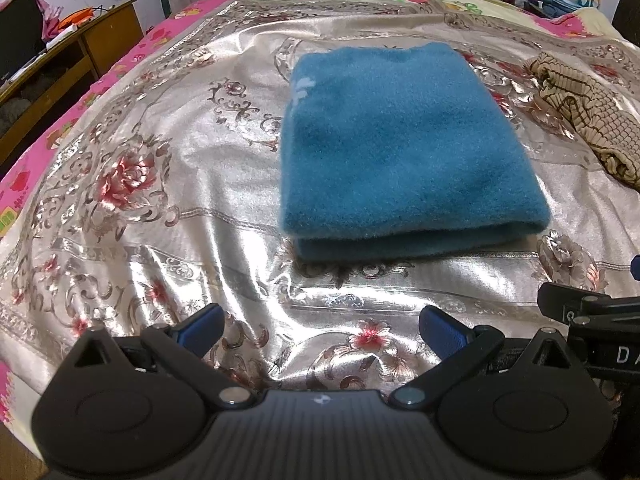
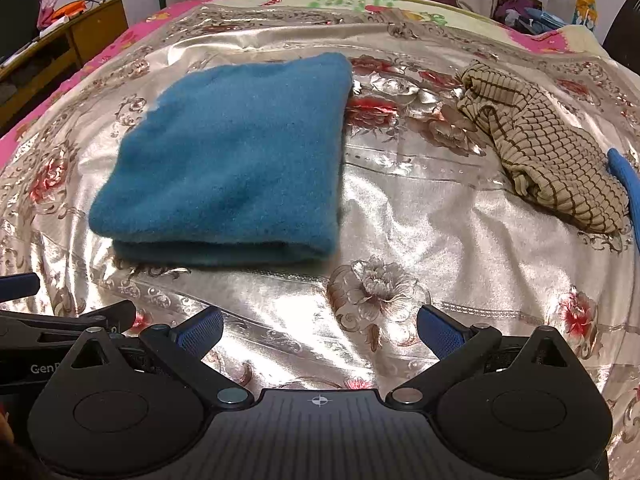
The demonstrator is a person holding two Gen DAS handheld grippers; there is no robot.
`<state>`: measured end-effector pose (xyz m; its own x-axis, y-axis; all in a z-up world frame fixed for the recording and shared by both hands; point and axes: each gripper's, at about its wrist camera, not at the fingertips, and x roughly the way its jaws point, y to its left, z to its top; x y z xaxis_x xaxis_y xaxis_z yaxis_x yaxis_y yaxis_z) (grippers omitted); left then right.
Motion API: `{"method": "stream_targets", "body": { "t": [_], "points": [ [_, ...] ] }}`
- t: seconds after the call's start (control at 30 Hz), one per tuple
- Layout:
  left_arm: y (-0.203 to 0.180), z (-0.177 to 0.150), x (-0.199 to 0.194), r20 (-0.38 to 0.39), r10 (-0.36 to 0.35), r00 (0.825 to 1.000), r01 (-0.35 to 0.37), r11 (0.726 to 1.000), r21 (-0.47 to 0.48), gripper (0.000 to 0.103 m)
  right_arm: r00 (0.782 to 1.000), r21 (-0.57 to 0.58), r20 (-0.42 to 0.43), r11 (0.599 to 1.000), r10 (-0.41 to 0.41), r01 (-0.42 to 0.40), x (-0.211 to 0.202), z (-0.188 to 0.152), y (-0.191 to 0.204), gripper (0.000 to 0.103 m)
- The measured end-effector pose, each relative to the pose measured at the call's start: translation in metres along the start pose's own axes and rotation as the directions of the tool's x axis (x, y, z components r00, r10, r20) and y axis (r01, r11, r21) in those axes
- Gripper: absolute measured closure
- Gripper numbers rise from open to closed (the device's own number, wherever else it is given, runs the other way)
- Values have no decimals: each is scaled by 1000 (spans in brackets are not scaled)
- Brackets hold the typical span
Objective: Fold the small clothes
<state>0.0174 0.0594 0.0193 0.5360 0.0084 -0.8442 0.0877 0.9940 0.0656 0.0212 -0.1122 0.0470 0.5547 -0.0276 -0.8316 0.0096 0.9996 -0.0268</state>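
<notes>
Blue fleece garment is folded into a neat rectangle, lying flat on the shiny floral bedspread on the bed. Off to its right, well apart, sits a crumpled beige checked garment. Left tool and right tool both hover over the bedspread just short of the fleece, jaws spread wide, gripping nothing.

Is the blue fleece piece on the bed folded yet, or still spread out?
Folded. The blue fleece piece lies as a neat rectangle with two stacked layers showing along its near edge. Both grippers are open, clear of it.
</notes>
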Motion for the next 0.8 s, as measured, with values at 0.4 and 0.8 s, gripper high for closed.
{"method": "stream_targets", "body": {
  "t": [0.4, 0.8],
  "points": [
    [0, 0, -1, -1, 2, 1000, -2, 1000, 1, 0, 1000, 5, -3, 1000, 4, -4, 0, 0, 0, 0],
    [0, 0, -2, 2, 6, 1000, -6, 1000, 6, 0, 1000, 8, -4, 1000, 5, -5, -1, -1, 0, 0]
  ]
}}
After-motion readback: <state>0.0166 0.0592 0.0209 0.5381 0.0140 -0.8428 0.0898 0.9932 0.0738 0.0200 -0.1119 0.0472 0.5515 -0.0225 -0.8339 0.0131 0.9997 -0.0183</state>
